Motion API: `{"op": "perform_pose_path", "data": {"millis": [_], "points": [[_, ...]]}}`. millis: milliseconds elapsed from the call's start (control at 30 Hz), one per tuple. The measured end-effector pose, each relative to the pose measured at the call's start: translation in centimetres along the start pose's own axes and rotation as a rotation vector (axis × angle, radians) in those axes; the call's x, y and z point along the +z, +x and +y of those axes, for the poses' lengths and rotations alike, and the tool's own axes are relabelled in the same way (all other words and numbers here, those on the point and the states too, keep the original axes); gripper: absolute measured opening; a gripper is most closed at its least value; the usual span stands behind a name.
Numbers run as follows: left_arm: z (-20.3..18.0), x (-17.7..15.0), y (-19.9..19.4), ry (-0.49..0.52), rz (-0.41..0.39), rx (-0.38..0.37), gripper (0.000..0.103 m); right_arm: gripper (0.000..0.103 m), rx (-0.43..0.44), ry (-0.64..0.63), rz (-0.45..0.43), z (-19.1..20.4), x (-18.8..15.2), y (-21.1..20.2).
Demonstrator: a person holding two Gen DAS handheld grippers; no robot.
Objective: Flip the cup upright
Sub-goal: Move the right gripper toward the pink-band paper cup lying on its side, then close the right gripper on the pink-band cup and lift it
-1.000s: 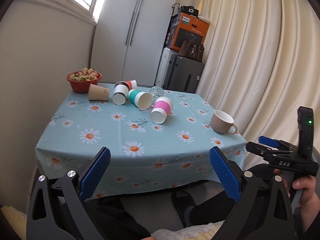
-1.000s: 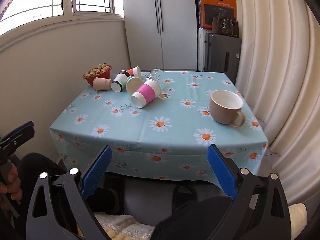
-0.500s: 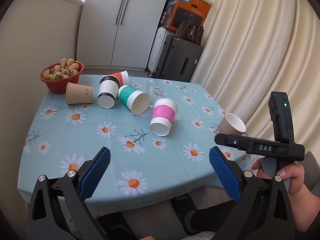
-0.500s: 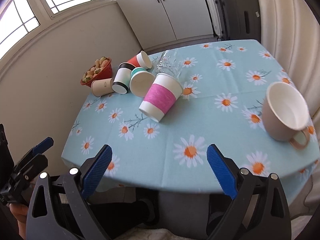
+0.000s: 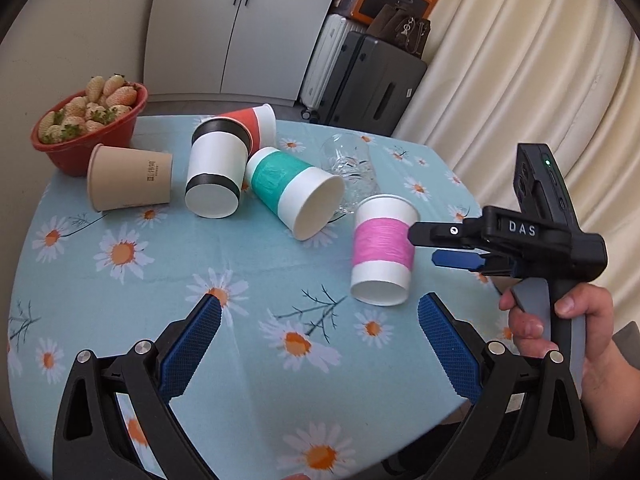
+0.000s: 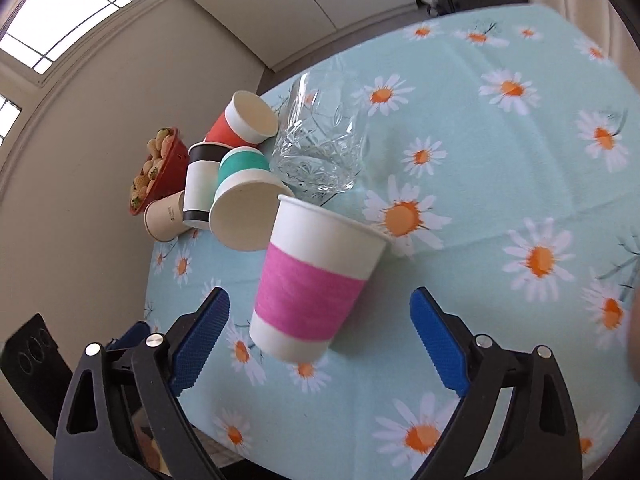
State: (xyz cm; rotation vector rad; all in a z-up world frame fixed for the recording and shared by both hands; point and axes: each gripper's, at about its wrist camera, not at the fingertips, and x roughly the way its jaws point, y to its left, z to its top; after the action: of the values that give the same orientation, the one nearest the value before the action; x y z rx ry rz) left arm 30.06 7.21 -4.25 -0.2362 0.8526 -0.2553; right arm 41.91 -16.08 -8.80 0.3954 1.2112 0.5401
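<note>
Not yet flipped: pink cup (image 6: 308, 280) lying sideways just ahead of wide-open, empty right hand-held gripper (image 6: 320, 320); grasping and righting left.

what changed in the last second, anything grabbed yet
Both grippers moved in over the table. The right gripper closed in on the pink cup, which now lies between its open jaws, not yet gripped. The left gripper also came forward, jaws open and empty. Nothing was grabbed or let go. The cups, glass and red bowl lie as before.
</note>
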Motion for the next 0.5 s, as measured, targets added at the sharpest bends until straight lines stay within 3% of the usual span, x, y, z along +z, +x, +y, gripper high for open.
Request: {"op": "perform_pose_path", "data": {"millis": [333,500], "points": [[1.2,1.8,3.2,0.034,0.059,0.007,0.096,0.068,0.068,0.147,0.064,-1.5,1.7,3.7],[1.1,2.0,3.5,0.033,0.067,0.006,0.096,0.067,0.09,0.163,0.086,-2.0,1.6,3.4]]}}
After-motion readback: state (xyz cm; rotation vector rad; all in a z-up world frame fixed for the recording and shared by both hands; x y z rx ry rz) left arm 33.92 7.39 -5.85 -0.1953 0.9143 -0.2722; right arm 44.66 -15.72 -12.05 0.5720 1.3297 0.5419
